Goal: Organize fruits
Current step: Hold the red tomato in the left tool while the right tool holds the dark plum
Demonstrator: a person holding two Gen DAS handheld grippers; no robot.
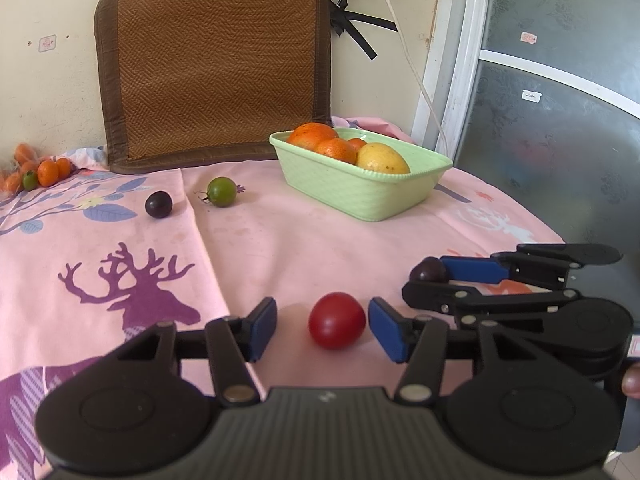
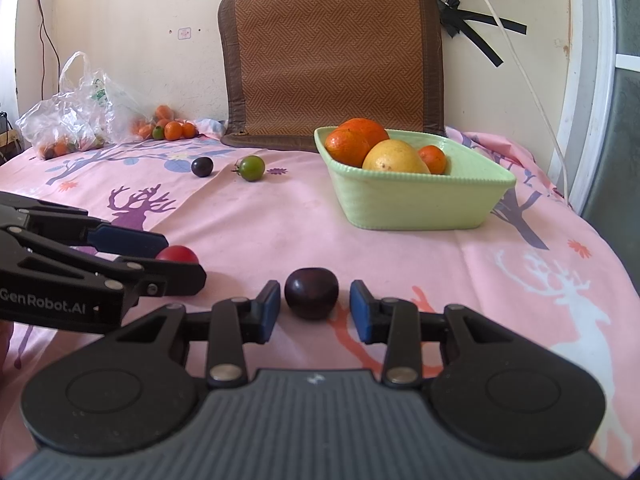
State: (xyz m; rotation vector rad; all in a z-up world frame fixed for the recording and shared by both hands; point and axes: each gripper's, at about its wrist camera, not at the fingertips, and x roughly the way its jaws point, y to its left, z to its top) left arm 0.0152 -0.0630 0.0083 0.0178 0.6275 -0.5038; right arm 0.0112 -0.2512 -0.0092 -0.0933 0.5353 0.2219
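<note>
Pink deer-print cloth [image 2: 280, 232] covers the whole table under my two grippers. At lower centre of the left wrist view my left gripper [image 1: 322, 326] stands wide open around a red tomato [image 1: 337, 320], which sits on the cloth between the blue pads with a clear gap on both sides. At lower centre of the right wrist view my right gripper [image 2: 310, 306] is also open, its pads flanking a dark plum [image 2: 311, 293] that rests on the cloth; the gaps here are narrow, and I see no contact on either side. Neither gripper has hold of anything.

Right of centre in the right wrist view stands a light green basket [image 2: 412, 204] holding oranges [image 2: 356, 138] and a yellow fruit [image 2: 394, 157]. Left of it, in the middle of the frame, a green tomato [image 2: 252, 168] and a second dark plum [image 2: 202, 167] lie near each other on the cloth, apart from the basket. At the upper left a clear plastic bag [image 2: 68, 116] slumps by the wall, with small loose oranges [image 2: 174, 130] just beside it. Behind the basket a brown woven mat [image 2: 332, 56] leans upright against the cream wall.
</note>
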